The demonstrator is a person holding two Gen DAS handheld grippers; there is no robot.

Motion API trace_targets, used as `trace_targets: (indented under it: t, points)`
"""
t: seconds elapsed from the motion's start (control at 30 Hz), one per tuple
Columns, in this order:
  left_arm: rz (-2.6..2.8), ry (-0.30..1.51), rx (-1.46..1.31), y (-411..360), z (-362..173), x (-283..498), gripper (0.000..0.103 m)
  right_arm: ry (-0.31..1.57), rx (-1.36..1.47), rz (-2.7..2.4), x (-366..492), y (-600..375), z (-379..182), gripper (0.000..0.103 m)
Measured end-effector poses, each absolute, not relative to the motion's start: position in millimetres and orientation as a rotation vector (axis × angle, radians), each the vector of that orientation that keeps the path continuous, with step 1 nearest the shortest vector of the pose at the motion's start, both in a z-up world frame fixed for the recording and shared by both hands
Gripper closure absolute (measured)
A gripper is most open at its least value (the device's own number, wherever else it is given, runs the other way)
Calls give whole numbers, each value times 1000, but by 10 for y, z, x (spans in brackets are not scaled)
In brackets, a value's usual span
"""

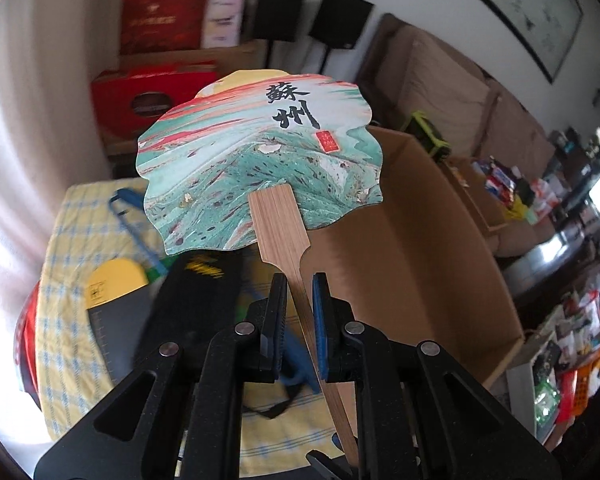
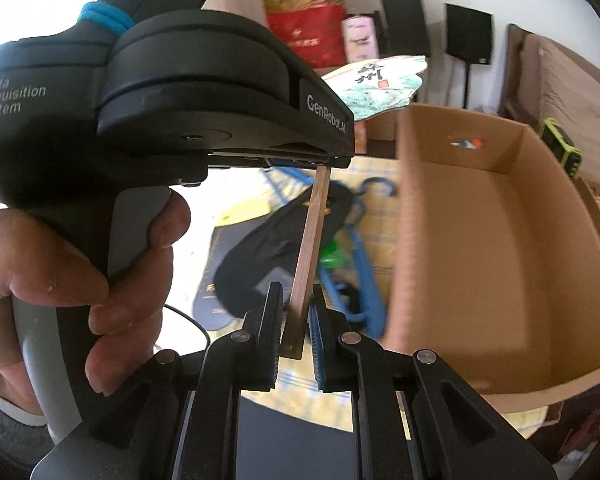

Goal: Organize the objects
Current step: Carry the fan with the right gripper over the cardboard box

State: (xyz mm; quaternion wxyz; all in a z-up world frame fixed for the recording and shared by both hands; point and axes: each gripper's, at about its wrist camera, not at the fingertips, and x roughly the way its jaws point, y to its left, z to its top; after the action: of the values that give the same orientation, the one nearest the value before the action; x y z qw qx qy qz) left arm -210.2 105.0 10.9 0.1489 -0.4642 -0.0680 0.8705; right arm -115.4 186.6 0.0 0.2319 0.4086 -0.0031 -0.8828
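Note:
A paper hand fan (image 1: 260,152) with a teal and red marbled face and a bamboo handle (image 1: 312,320) is held upright in the air. My left gripper (image 1: 300,280) is shut on the handle's upper part. In the right wrist view the fan's face (image 2: 376,88) shows behind the left gripper's body (image 2: 204,88). My right gripper (image 2: 296,292) has its jaws close around the handle's lower end (image 2: 304,280); contact is not clear. An open cardboard box (image 2: 500,248) stands right of the fan, also in the left wrist view (image 1: 420,248).
On the yellow checked tablecloth (image 1: 68,280) lie a black insole (image 1: 196,300), a grey and yellow insole (image 1: 116,292), a blue hanger (image 2: 364,280) and something green (image 2: 332,256). Red gift boxes (image 1: 156,100), speakers and cluttered shelves (image 1: 560,240) stand behind.

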Motion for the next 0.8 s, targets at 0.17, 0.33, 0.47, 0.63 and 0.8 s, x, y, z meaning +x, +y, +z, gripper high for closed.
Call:
trace_targets:
  t: [0.17,0.33,0.47,0.63,0.8]
  points:
    - [2440,-134,-1342,1545,128,-2196,91,-65,1153,-2480,-1187,2246,6,91]
    - [2396,-84,-1364,2031,69,-2255,91,-119,1196,-2516,-1263,2581,-42,91]
    - [2361,-71,-1390,2331,-22,-2338,91,-148,1224,-2540,-1294,2814,-62,91]
    - [2346,-33,-1406,2523,-127,-2417,90,-163,1256,-2559,-1282,2998,-107,91]
    - [2334,-27,-1437,2626,-227,-2492,91,-170,1285,-2570,-1335,3071,-199,91]
